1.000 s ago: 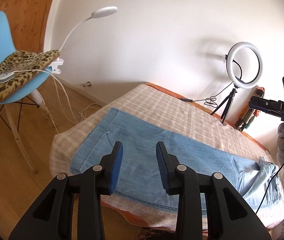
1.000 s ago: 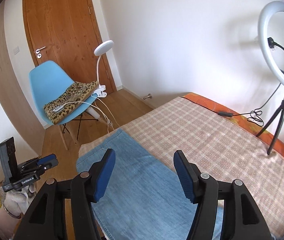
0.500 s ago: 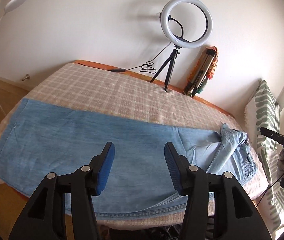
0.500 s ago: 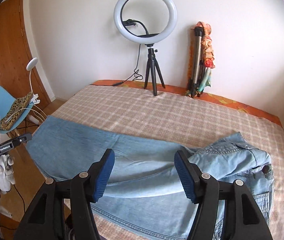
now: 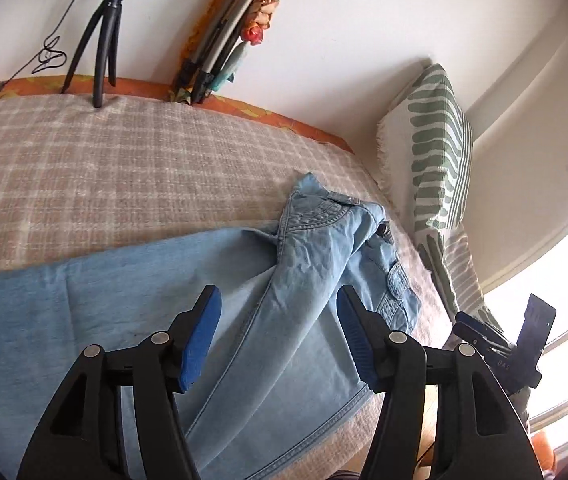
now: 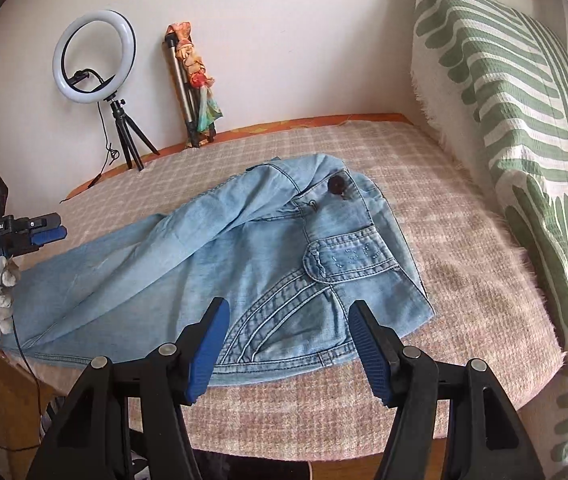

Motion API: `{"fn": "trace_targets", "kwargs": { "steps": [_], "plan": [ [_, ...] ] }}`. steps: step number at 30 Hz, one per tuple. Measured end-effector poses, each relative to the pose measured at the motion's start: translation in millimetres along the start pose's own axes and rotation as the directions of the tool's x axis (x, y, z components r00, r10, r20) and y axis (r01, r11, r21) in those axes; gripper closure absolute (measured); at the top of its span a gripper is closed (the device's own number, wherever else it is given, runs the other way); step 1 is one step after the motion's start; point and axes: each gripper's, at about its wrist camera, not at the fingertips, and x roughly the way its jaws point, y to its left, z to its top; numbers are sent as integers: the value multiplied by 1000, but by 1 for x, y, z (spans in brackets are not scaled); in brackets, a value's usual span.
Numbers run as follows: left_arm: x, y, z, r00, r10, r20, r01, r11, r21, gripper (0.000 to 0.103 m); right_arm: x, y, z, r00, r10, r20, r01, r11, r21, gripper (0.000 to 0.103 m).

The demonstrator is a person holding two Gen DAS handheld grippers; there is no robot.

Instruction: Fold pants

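The pants lie on the bed, their top end right under the right gripper. It is spread wide and holds nothing. The left gripper has just been opening over the leg, nothing between its jaws. Best to pinch the waist edge firmly before lifting.

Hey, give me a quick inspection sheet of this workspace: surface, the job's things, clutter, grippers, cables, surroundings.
Surface: bed with checked cover.
Job's things: jeans lie unfolded, waist rumpled, legs stretching toward the left.
Clutter: ring light on tripod and a folded tripod at the wall edge.
Grippers: left gripper and right gripper open over the jeans, nothing between the fingers; the left has just been opening.
Cables: light's cable runs onto the bed.
Surroundings: striped pillow, white wall.
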Motion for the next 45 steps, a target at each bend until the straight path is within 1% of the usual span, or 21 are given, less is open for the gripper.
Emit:
{"fn": "trace_targets", "kwargs": {
  "steps": [1, 5, 8, 11, 14, 16, 19, 21, 22, 23, 24, 25, 27, 30, 33, 35, 37, 38, 41, 43, 45],
  "plan": [
    [16, -5, 9, 1000, -23, -18, 23, 1000, -10, 43, 0, -10, -4, 1000, -2, 0, 2, 1000, 15, 38],
    [74, -15, 35, 996, -60, -60, 56, 996, -75, 43, 2, -36, -17, 1000, -21, 2, 21, 999, 36, 38],
    [117, -16, 50, 992, -48, -114, 34, 992, -118, 43, 3, -51, -23, 1000, -17, 1, 17, 998, 54, 38],
    [147, -11, 57, 987, -42, -156, 20, 990, -143, 43, 5, -66, -28, 1000, -6, 7, 5, 997, 79, 38],
    [165, 1, 56, 981, -49, -188, 10, 980, -200, 43, 7, -76, -29, 1000, 0, 7, 0, 995, 103, 38],
    [170, 7, 54, 977, -75, -198, 27, 972, -235, 43, 9, -80, -30, 1000, -4, 9, 3, 994, 108, 38],
    [171, 9, 53, 979, -92, -183, 47, 970, -238, 43, 13, -86, -32, 1000, 1, 8, -2, 992, 125, 38],
    [171, 8, 53, 980, -95, -173, 53, 971, -235, 45, 15, -88, -32, 1000, 7, 9, -8, 991, 137, 38],
    [173, 5, 54, 982, -97, -164, 58, 972, -226, 49, 16, -88, -32, 1000, 8, 9, -9, 990, 138, 38],
    [171, 3, 54, 984, -92, -154, 58, 976, -211, 58, 17, -87, -32, 1000, 7, 10, -9, 990, 139, 38],
    [169, 1, 56, 987, -76, -139, 49, 981, -190, 72, 17, -86, -32, 1000, 7, 12, -9, 990, 138, 38],
    [171, -2, 58, 990, -71, -121, 49, 983, -174, 79, 16, -85, -31, 1000, 8, 14, -10, 991, 135, 39],
    [165, -6, 59, 992, -87, -89, 72, 984, -161, 85, 14, -84, -31, 1000, 7, 19, -10, 991, 130, 39],
    [155, -22, 58, 993, -101, -66, 94, 990, -101, 88, 10, -84, -31, 1000, 2, 29, -6, 991, 131, 39],
    [145, -46, 53, 992, -112, -60, 112, 994, -4, 89, 6, -87, -30, 999, 0, 35, -5, 989, 146, 40],
    [139, -64, 44, 990, -129, -61, 134, 988, 75, 89, 4, -89, -28, 999, 6, 44, -13, 987, 159, 40],
    [131, -81, 30, 986, -149, -73, 159, 976, 147, 89, 0, -90, -25, 998, 13, 57, -22, 986, 168, 40],
    [128, -90, 23, 983, -163, -86, 177, 967, 183, 89, -2, -90, -23, 998, 17, 63, -27, 985, 171, 40],
    [125, -116, -3, 976, -173, -133, 205, 936, 287, 90, -2, -90, -13, 996, 39, 79, -54, 981, 187, 40],
    [130, -132, -19, 970, -167, -178, 220, 914, 341, 90, -1, -89, -4, 994, 70, 88, -87, 975, 205, 40],
    [138, -140, -35, 961, -157, -228, 234, 901, 364, 90, 1, -86, 8, 991, 92, 101, -112, 970, 214, 40]
  ]
}}
